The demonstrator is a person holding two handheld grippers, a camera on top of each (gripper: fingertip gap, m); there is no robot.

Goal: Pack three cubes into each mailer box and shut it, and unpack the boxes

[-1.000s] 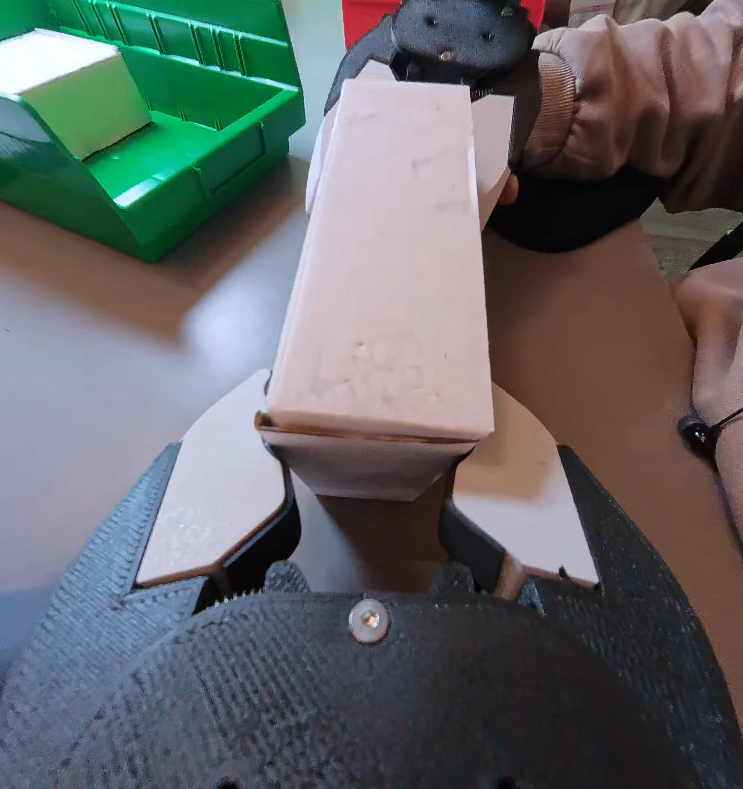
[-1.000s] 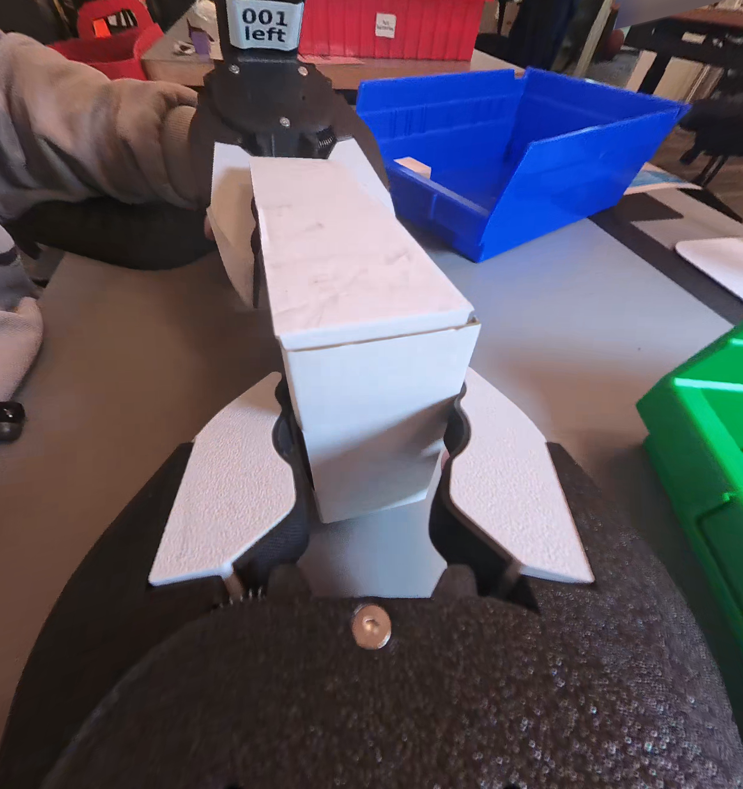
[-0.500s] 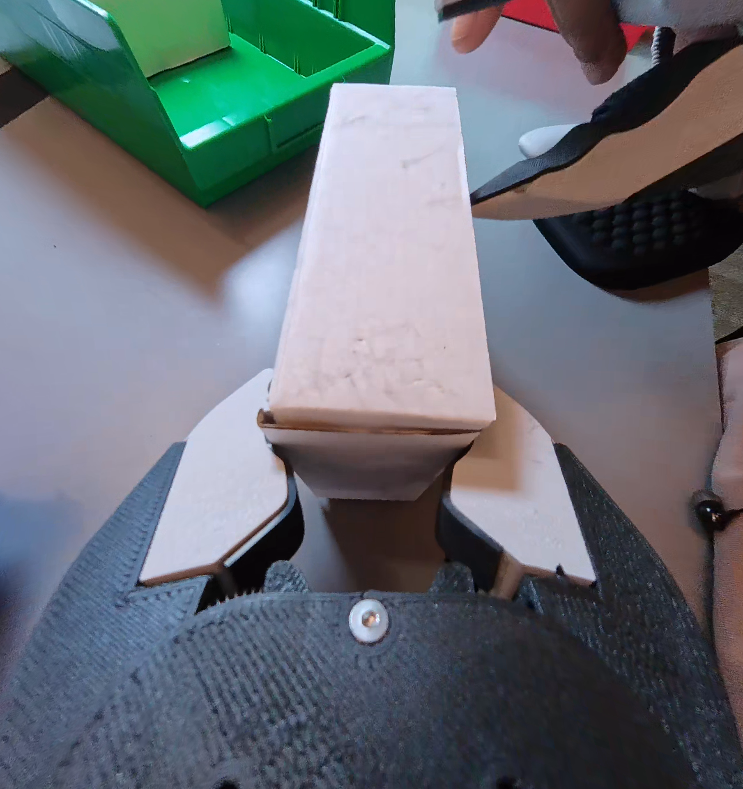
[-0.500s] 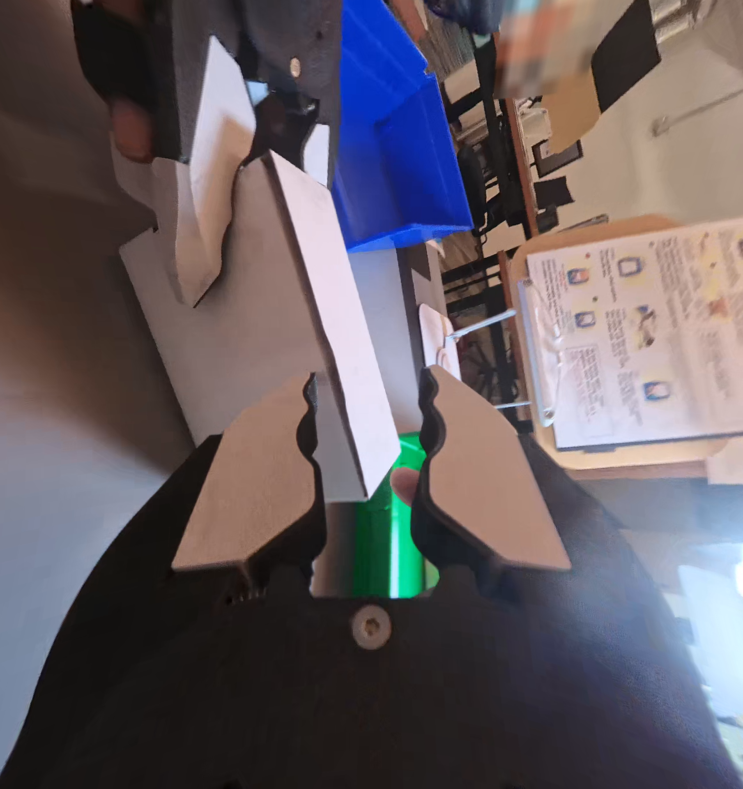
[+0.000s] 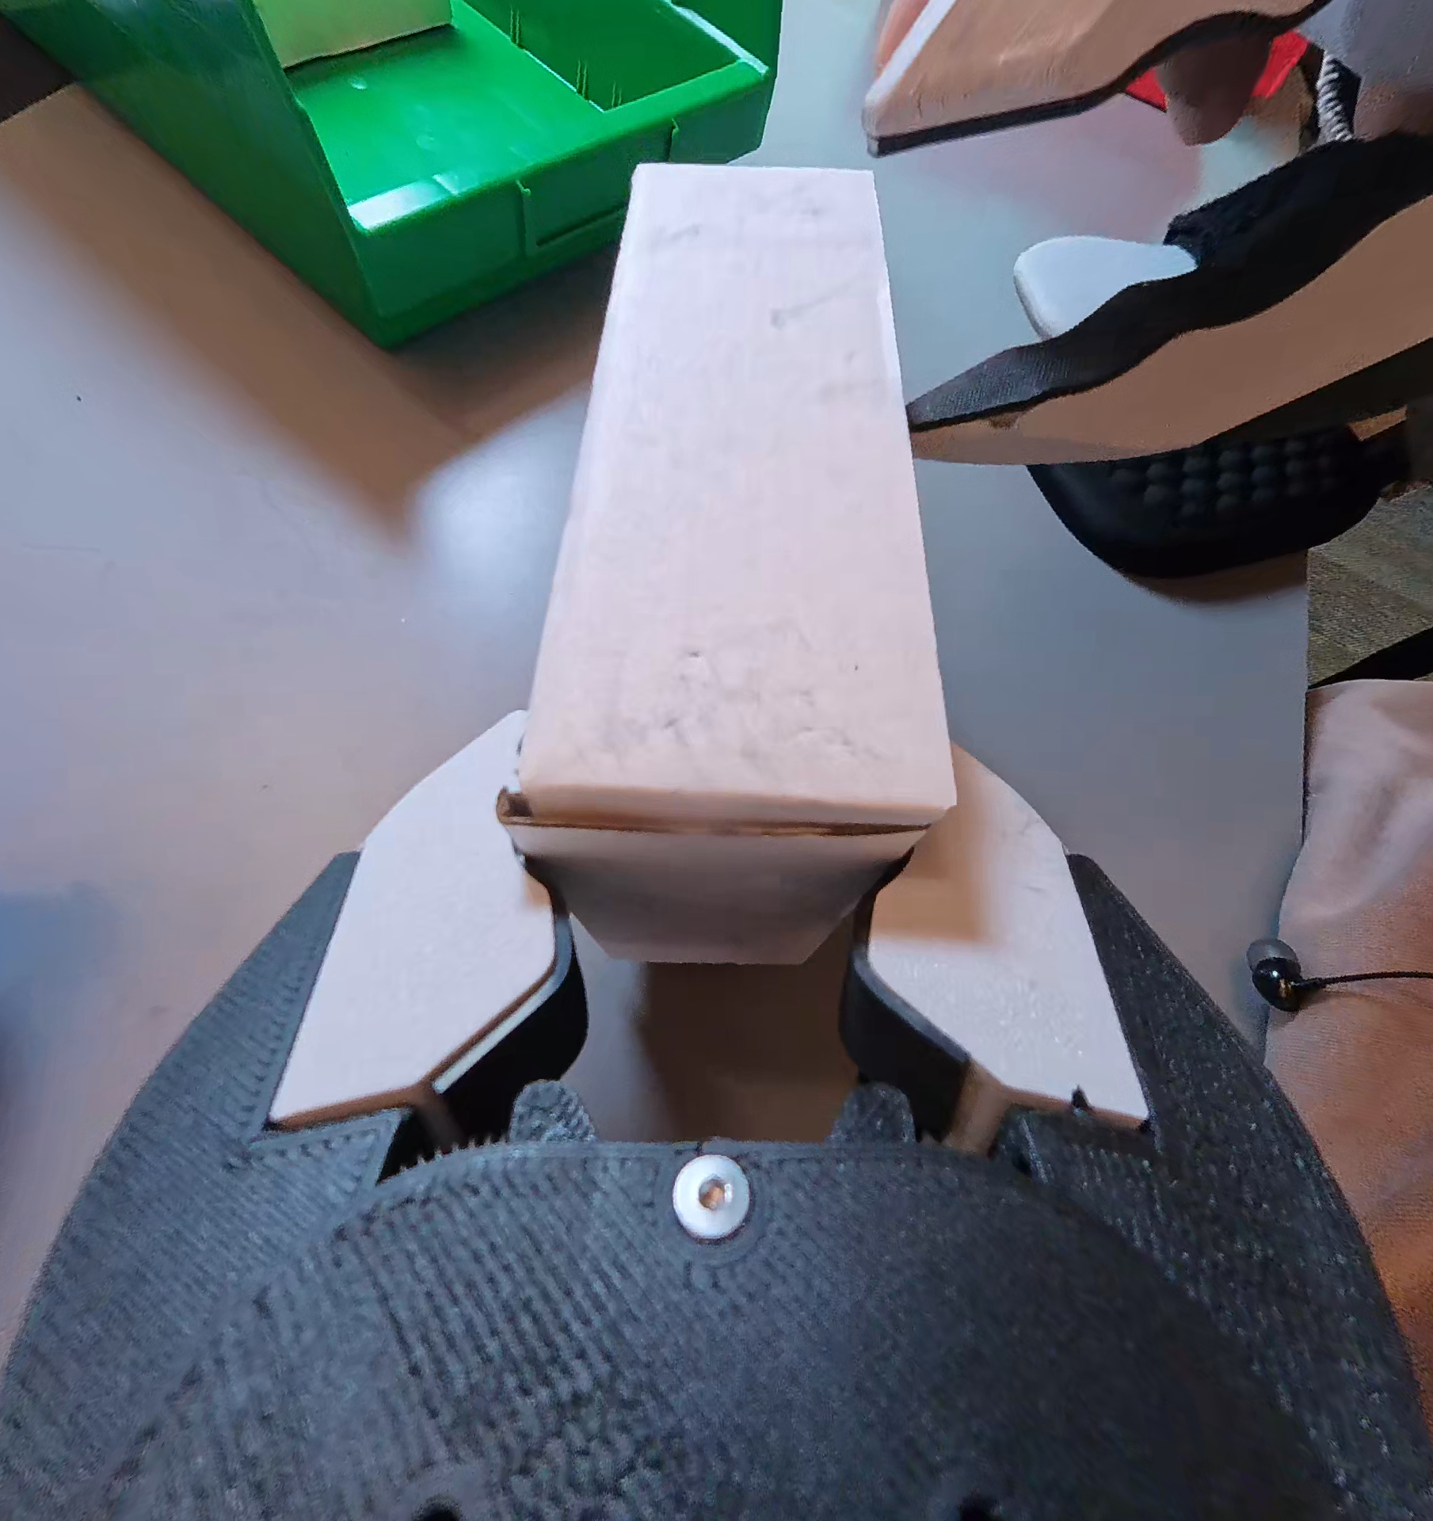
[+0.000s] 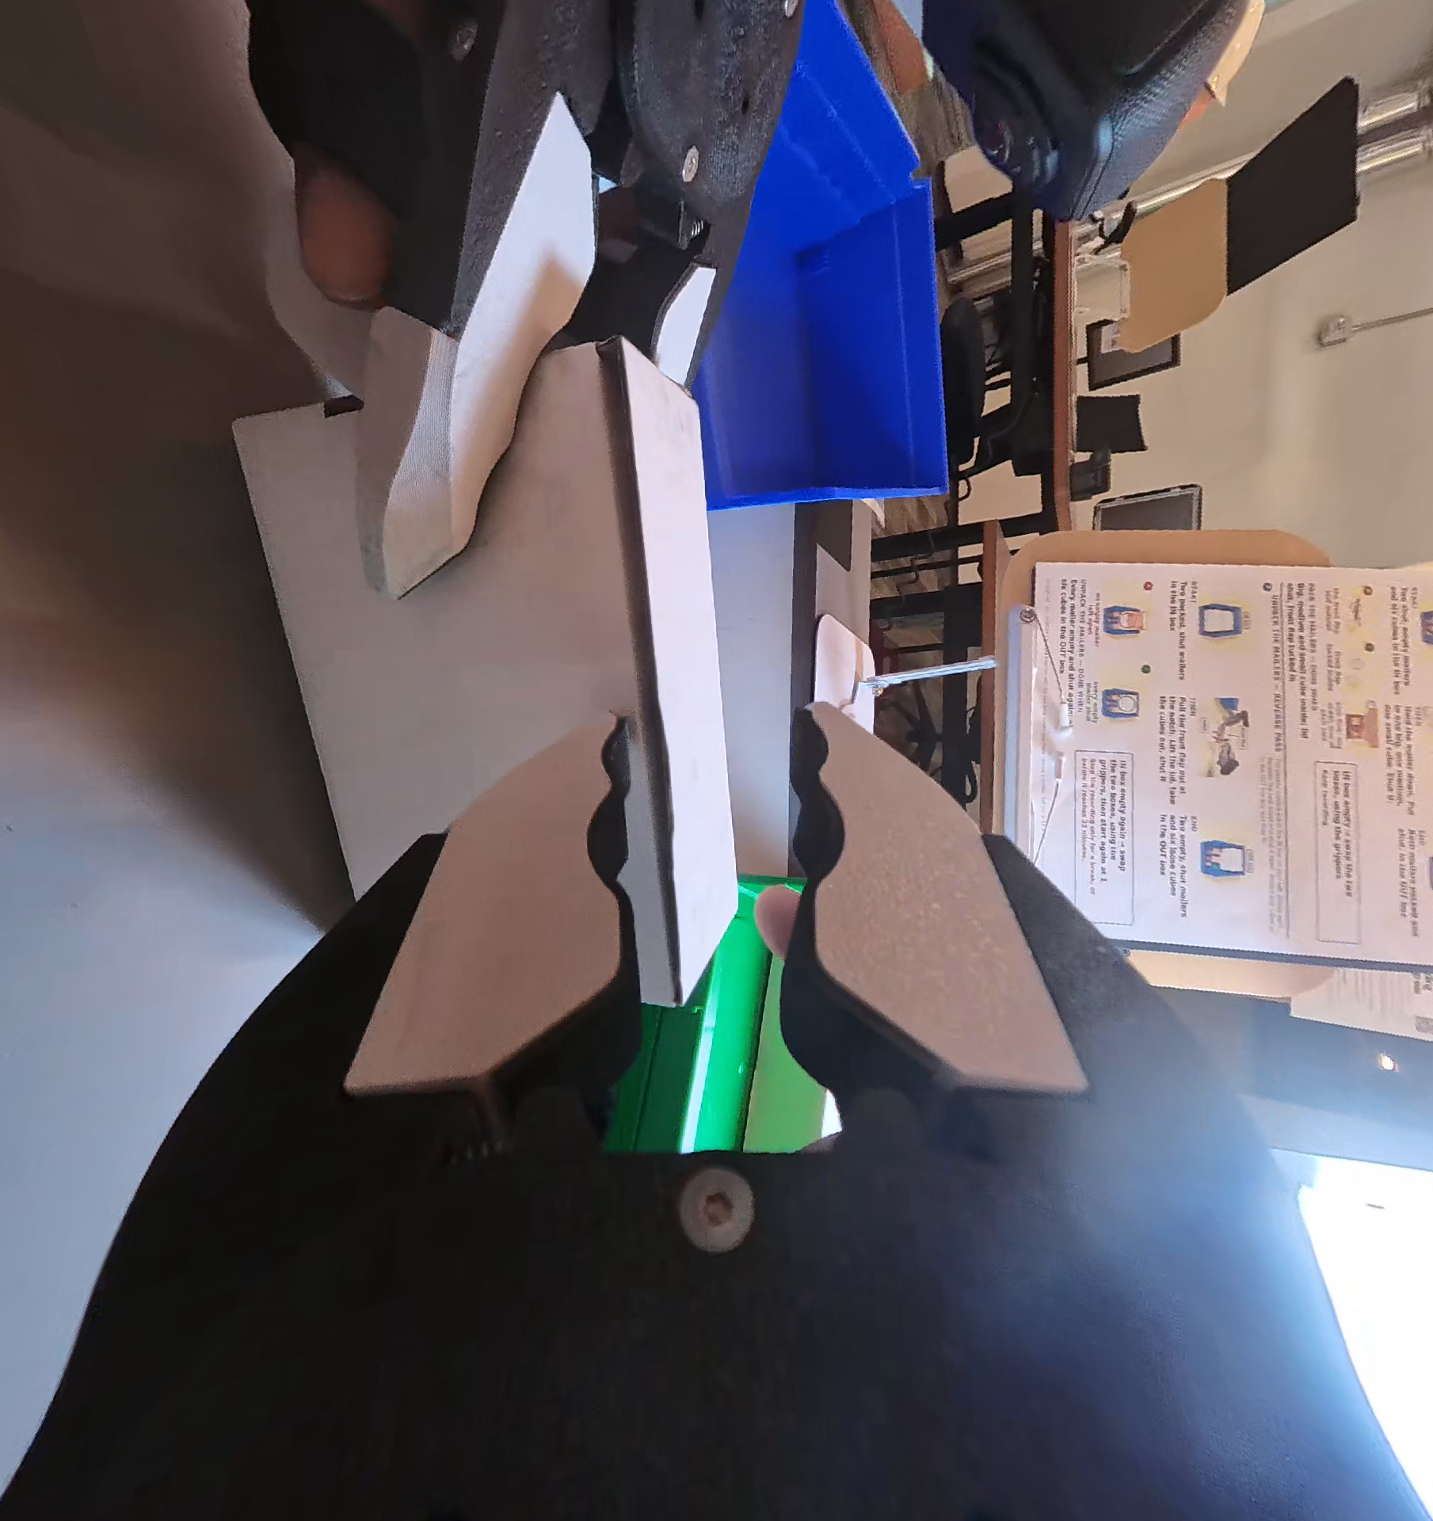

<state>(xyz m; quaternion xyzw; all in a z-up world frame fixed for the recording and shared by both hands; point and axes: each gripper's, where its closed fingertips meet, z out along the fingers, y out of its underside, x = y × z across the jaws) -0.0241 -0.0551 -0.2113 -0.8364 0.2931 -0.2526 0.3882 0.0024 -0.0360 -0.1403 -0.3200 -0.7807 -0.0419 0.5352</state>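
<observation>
Jaws of the left gripper (image 5: 729, 872) pinch the near end of a long white cardboard mailer box (image 5: 746, 510), lid closed, which is held above the grey surface (image 5: 202, 576) and runs straight away from them along its long axis. The right gripper (image 6: 709, 831) has its jaws spread and turned on edge; the far end of the box sits in the gap, close against one jaw, apart from the other, so nothing is clamped there. The left gripper alone carries the box. Whatever comes next probably turns on that: the right jaws already straddle the free end. Beyond lie a green plastic bin (image 5: 466, 165) and a blue plastic bin (image 6: 844, 329)
</observation>
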